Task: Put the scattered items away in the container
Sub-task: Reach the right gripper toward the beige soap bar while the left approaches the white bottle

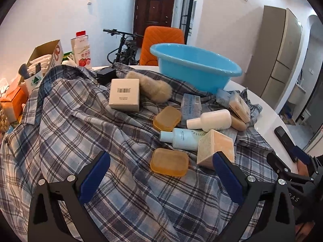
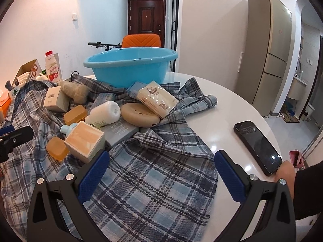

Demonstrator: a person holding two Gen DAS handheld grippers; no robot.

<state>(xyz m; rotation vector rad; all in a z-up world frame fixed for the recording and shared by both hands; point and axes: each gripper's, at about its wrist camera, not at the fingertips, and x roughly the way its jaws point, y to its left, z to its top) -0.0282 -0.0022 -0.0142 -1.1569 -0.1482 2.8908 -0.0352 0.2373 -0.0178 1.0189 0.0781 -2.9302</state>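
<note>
Both grippers are spread wide and hold nothing. The left gripper (image 1: 161,173) hovers low over the plaid shirt (image 1: 66,125), nearest amber soap bar (image 1: 169,162) framed between its fingers — judged a staging position for a first pick. The right gripper (image 2: 161,173) hangs over bare cloth beside the phone (image 2: 257,147). The scattered items, including a white bottle (image 1: 210,120), pale blue bottle (image 1: 181,139) and barcode box (image 1: 124,94), lie clustered on the shirt just before the blue basin (image 1: 193,66). The basin interior is hidden — contents cannot be told. Package print is unreadable.

Blue basin (image 2: 131,68) upright; toiletries (image 2: 105,113) scattered w/ soaps.
</note>
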